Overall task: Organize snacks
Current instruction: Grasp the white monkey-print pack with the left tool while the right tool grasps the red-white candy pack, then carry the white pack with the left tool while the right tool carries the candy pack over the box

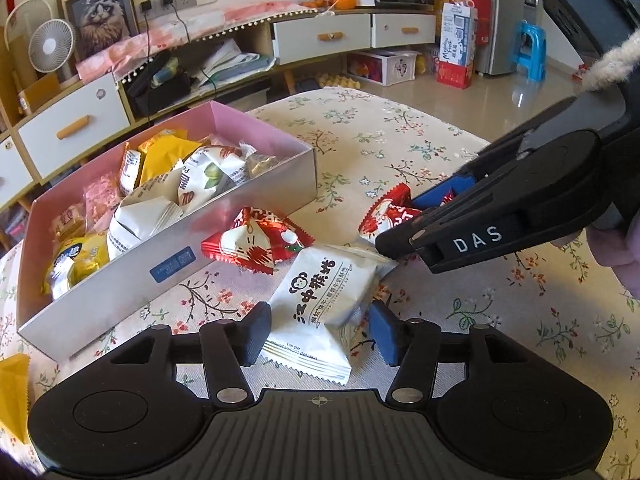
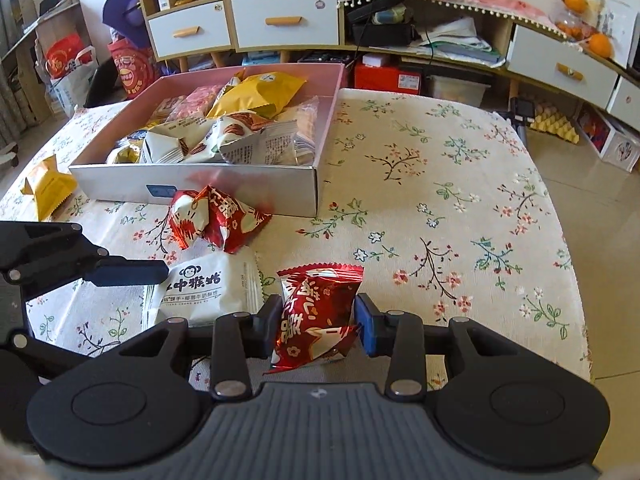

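While both grippers point down at the floral tablecloth (image 2: pixel 440 184), the snack box (image 1: pixel 168 268) sits ahead-left of the left gripper (image 1: pixel 320 334), pink inside, grey outside, packed w/ white, yellow & pink packets. A yellow packet (image 2: pixel 48 184) lies on the cloth just left of the box. Left gripper's jaws stand apart, a white biscuit packet (image 1: pixel 320 304) lying between them; pads don't press it. A red packet (image 1: pixel 256 244) rests just ahead of that one, near the box wall. Right gripper (image 2: pixel 318 328) is clamped on another red packet (image 2: pixel 316 312), black finger on its left, blue pad on its right, packet upright-ish btwn them.
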`<control>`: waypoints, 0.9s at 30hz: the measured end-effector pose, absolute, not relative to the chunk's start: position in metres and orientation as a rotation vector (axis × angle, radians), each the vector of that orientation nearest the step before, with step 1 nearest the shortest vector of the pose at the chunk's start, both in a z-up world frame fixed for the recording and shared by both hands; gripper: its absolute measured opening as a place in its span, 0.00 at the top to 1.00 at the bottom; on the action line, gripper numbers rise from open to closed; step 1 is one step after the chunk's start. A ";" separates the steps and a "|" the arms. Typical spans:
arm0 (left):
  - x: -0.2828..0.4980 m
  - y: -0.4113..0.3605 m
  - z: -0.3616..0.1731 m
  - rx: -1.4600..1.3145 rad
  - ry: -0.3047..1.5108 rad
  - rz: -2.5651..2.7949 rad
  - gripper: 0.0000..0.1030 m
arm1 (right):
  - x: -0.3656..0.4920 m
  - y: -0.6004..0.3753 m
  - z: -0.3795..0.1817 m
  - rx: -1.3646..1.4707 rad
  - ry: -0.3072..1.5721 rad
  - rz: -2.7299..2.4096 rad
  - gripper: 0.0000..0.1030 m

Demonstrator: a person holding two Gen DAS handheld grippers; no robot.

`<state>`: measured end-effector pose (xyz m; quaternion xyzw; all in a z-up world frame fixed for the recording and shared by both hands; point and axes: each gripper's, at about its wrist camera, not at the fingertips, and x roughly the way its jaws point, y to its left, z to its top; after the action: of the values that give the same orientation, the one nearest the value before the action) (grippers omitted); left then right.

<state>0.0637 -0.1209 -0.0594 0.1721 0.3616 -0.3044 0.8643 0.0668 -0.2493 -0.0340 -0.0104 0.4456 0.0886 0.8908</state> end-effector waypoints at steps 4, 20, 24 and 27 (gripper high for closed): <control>0.067 -0.124 -0.058 0.347 0.779 -0.614 0.50 | 0.067 -0.253 -0.034 0.017 0.936 0.194 0.65; 0.061 -0.120 -0.043 0.326 0.782 -0.625 0.95 | 0.065 -0.256 -0.027 0.038 0.922 0.180 0.65; 0.059 -0.118 -0.040 0.342 0.737 -0.639 0.75 | 0.064 -0.256 -0.025 0.042 0.920 0.180 0.65; 0.064 -0.121 -0.043 0.358 0.722 -0.627 0.45 | 0.063 -0.258 -0.025 0.043 0.919 0.181 0.65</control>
<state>0.0637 -0.1209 -0.0435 0.1716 0.3454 -0.2999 0.8725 0.0635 -0.2575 -0.0249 0.0206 0.4428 0.0870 0.8922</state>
